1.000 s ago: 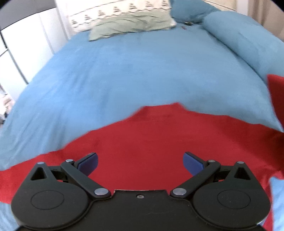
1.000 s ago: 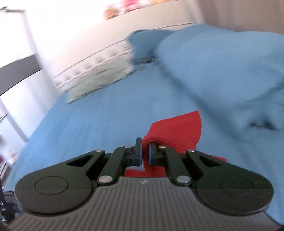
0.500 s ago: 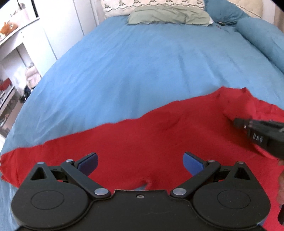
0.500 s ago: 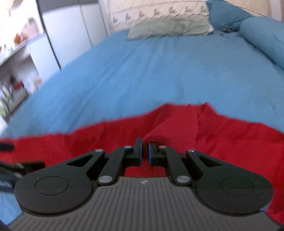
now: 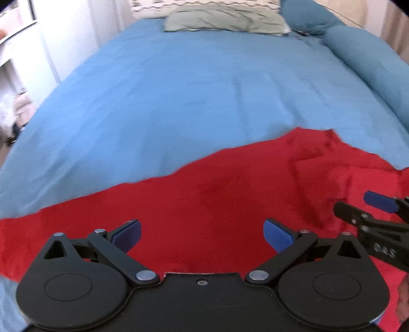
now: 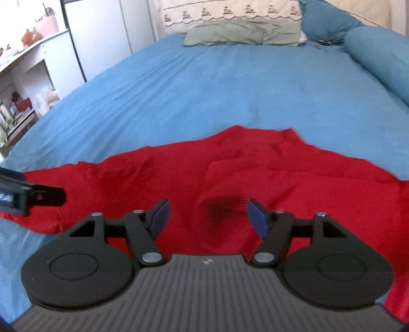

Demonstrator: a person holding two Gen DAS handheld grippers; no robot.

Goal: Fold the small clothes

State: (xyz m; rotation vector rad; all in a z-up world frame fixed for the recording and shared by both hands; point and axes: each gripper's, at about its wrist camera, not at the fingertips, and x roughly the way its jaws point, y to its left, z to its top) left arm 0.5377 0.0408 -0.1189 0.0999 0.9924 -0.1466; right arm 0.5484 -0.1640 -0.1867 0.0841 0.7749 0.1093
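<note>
A red garment [image 5: 217, 194] [image 6: 230, 176] lies spread across the near part of a blue bed cover [image 5: 191, 97] [image 6: 217, 84], with a folded flap near its right side. My left gripper [image 5: 202, 233] hovers open over the cloth with nothing between its blue pads. My right gripper [image 6: 208, 217] hangs over the folded flap; its jaws are opening and the pads do not touch the cloth. In the left wrist view the right gripper's fingers [image 5: 378, 201] show at the right edge. The left gripper's finger [image 6: 38, 196] enters the right wrist view from the left.
A green pillow [image 6: 242, 33] and a patterned white pillow [image 6: 230, 12] lie at the head of the bed. A rolled blue duvet [image 6: 378, 53] runs along the right side. White cupboards and shelves [image 6: 38, 63] stand left of the bed.
The right gripper, shut on the red flap before, has opened and let the cloth go onto the bed. The left gripper moved sideways over the garment and stayed open.
</note>
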